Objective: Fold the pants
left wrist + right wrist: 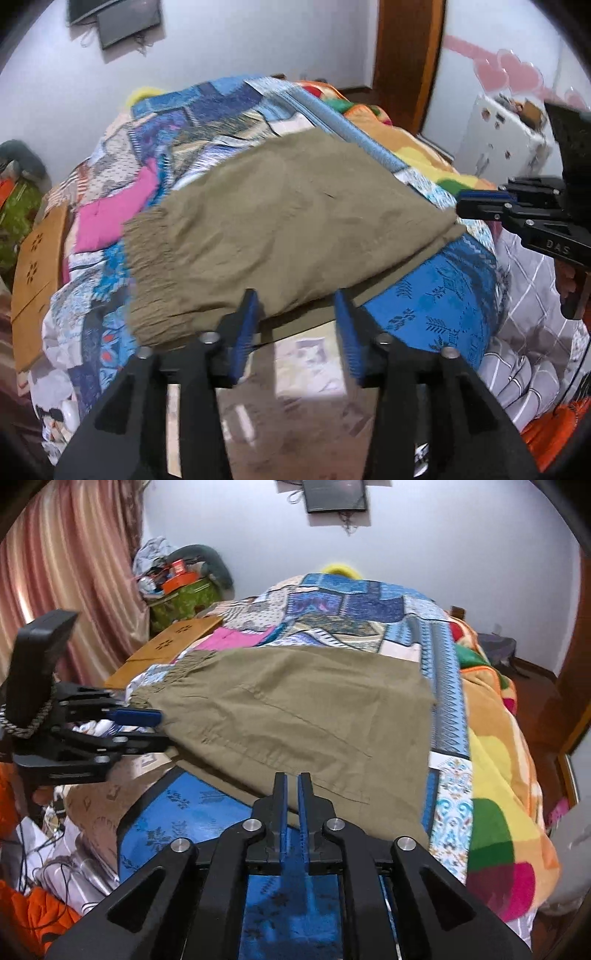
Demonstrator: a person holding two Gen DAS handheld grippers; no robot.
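Olive-green pants [295,716] lie folded over on the patchwork bedspread [351,605] of the bed, just ahead of both sets of jaws. The left gripper [297,325] has its jaws spread wide, the blue pads [247,325] on either side of the near hem at the pants' lower edge, holding nothing. Seen from the right wrist, that same gripper [147,725] sits at the gathered waistband end. The right gripper [291,794] has its jaws nearly closed, a thin gap between the pads; they sit at the pants' near edge, and whether cloth is pinched there I cannot tell. Beyond the jaws a dark screen [334,494] hangs on the wall.
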